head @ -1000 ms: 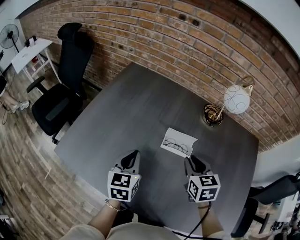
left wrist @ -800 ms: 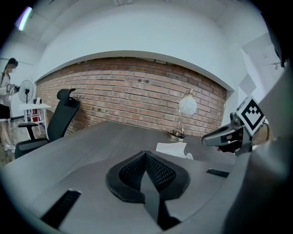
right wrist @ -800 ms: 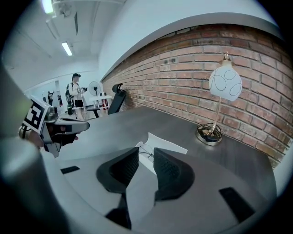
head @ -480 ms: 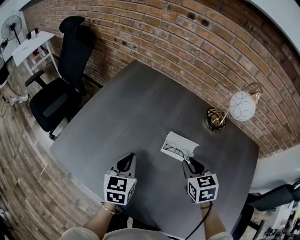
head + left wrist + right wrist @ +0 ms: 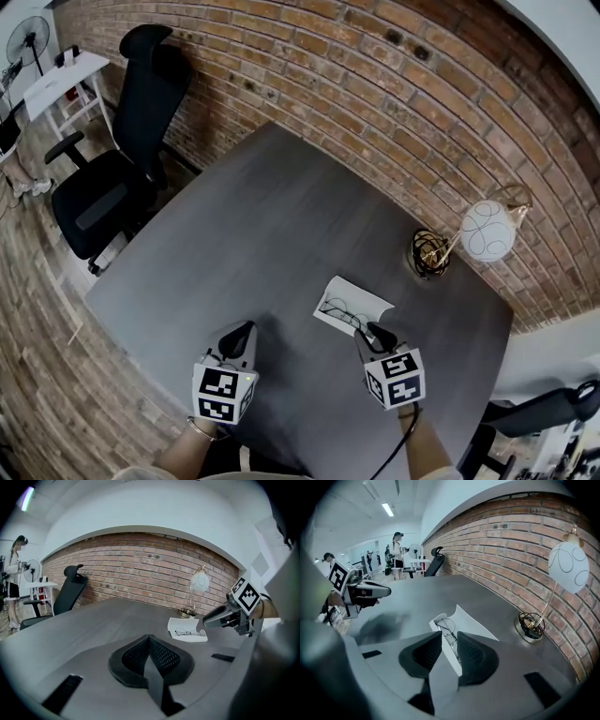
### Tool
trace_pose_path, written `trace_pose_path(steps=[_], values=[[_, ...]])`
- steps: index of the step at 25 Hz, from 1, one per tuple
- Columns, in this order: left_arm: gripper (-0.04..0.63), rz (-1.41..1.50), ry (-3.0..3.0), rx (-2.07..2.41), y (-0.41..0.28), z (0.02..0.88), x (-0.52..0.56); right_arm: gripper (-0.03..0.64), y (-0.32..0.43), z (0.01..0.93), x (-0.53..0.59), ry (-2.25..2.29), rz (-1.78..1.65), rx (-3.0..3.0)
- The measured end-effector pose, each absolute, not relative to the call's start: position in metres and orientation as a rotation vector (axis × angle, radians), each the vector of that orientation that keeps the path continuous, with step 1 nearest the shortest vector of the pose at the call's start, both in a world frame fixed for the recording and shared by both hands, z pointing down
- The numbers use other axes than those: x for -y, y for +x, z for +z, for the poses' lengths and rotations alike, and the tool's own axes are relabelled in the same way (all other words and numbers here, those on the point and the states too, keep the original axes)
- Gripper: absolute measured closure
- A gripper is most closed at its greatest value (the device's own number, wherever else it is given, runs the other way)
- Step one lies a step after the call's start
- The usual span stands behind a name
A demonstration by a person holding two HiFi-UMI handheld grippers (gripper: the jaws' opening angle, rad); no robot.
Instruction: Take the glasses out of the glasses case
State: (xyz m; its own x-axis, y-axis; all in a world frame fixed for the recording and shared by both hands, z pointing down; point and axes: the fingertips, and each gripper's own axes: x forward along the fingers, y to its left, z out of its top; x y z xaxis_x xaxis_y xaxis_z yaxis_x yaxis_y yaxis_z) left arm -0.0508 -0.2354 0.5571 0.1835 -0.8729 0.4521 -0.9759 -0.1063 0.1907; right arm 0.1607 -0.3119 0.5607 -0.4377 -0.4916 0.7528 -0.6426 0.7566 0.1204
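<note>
Left gripper (image 5: pixel 239 330): lower left of head view; jaws pressed together, nothing held; well apart from case.
Glasses case (image 5: pixel 364 292): white, lid open, flat at centre right.
Glasses (image 5: pixel 339 309): lying inside case, long axis running left to lower right.
Right gripper (image 5: pixel 375 330): nearer; jaws slightly parted, case's near edge in the gap, glasses just beyond.
Surface: dark grey table (image 5: pixel 262 216).
Room: brick wall (image 5: pixel 375 84), lamp (image 5: pixel 487 230) at right.

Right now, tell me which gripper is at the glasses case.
The right gripper: its jaws stand apart astride the white glasses case's near edge. The left gripper is shut, off to the side over the table.
</note>
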Motion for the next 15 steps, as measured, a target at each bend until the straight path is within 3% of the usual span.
trace_pose_path(steps=[15], values=[[0.578,0.323,1.965,1.749,-0.057,0.575,0.234,0.502,0.14,0.592,0.336,0.567,0.131,2.078]])
